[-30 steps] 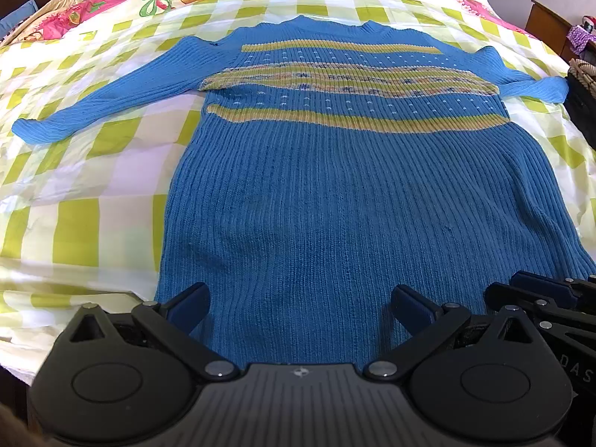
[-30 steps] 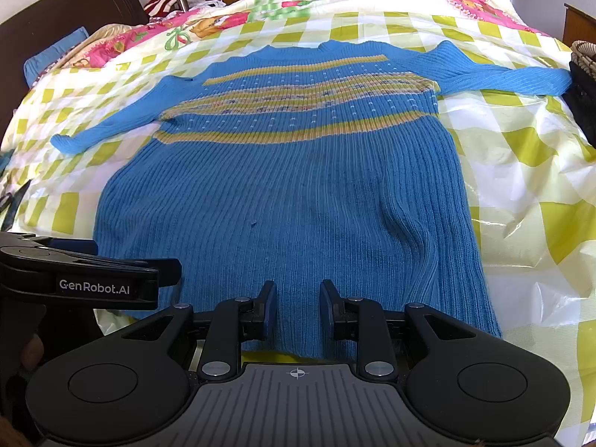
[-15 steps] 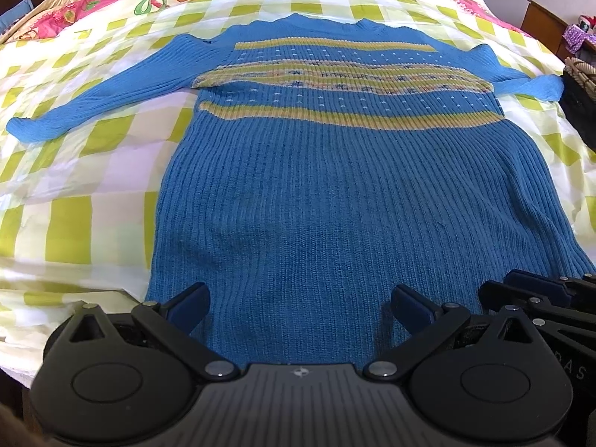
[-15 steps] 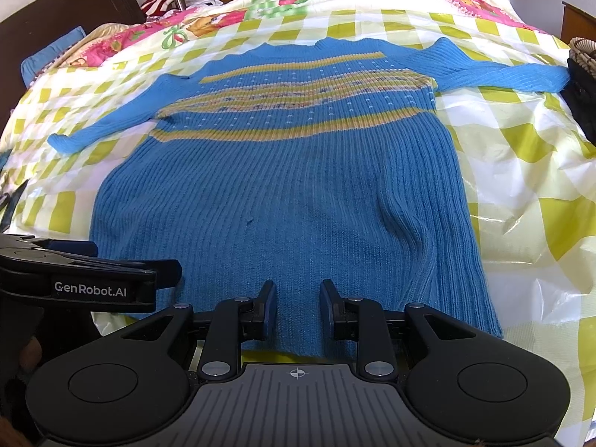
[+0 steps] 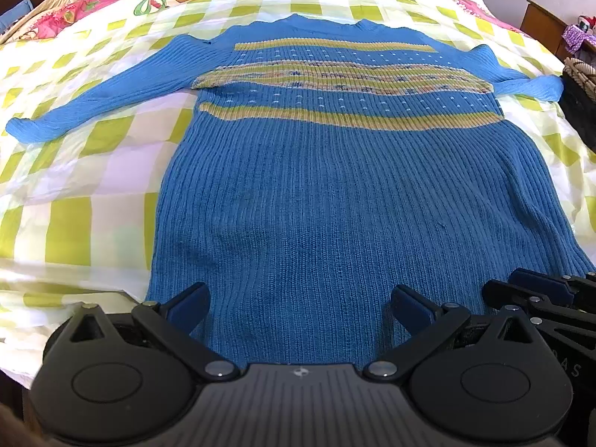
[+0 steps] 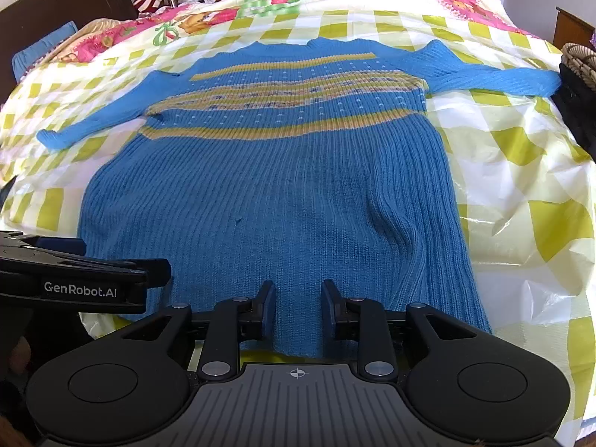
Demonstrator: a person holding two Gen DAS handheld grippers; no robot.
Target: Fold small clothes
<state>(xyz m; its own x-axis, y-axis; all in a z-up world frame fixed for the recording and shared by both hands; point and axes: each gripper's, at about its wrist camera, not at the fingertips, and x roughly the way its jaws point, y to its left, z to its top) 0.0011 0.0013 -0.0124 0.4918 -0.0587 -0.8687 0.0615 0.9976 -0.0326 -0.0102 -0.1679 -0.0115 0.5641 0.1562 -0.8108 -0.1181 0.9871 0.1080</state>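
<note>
- On the bed [image 5: 67, 223], the blue sweater [image 5: 335, 193] is lying flat, sleeves spread for folding.
- I am holding my left hand-held gripper [image 5: 298, 307] wide open over the hem.
- My right hand-held gripper [image 6: 298, 307] is hovering there too, slightly parted, gripping nothing.

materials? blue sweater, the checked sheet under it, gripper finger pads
Sweater: looks like a ribbed knit, wool or acrylic, matte; vertical ribs show. Checked sheet: probably thin plastic film, glossy; it glares and crinkles. Finger pads of the left gripper: blue, matte, perhaps rubber or foam; unclear.
</note>
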